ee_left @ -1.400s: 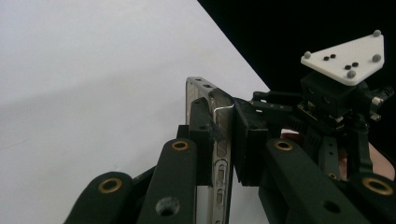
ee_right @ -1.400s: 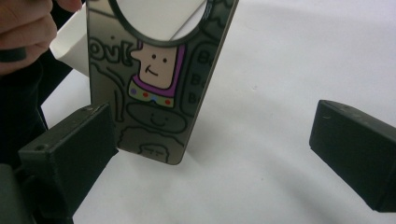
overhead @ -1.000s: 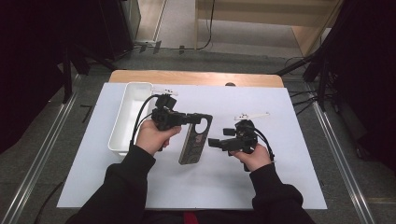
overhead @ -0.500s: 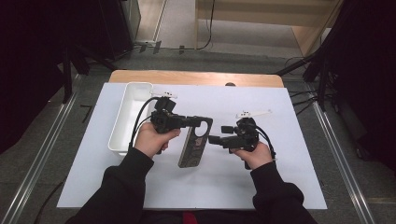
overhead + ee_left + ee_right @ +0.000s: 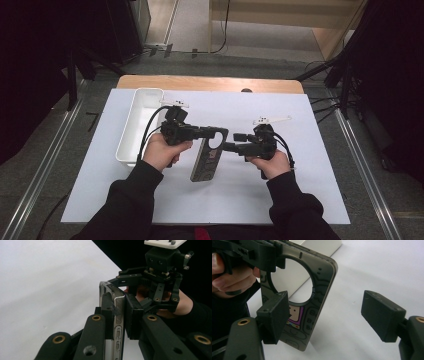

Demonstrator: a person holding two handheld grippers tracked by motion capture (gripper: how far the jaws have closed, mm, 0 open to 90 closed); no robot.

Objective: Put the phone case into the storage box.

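Phone case (image 5: 206, 159) sits mid-frame in the high view, dark, translucent, w/ a round cutout near its top and cartoon print lower down; upper end lifted, lower end toward the white counter (image 5: 310, 165). Left claw (image 5: 220, 134) is clamped on the case's top edge; in the left gripper view both pads pinch the thin rim. Right claw (image 5: 236, 142) is spread wide just beside the case's right edge, gripping nothing. Left hand (image 5: 161, 150) and right hand (image 5: 272, 162) face each other, forearms entering from frame bottom. White tray (image 5: 136, 131) lies left of the left hand; lots of bare counter to the right and below.
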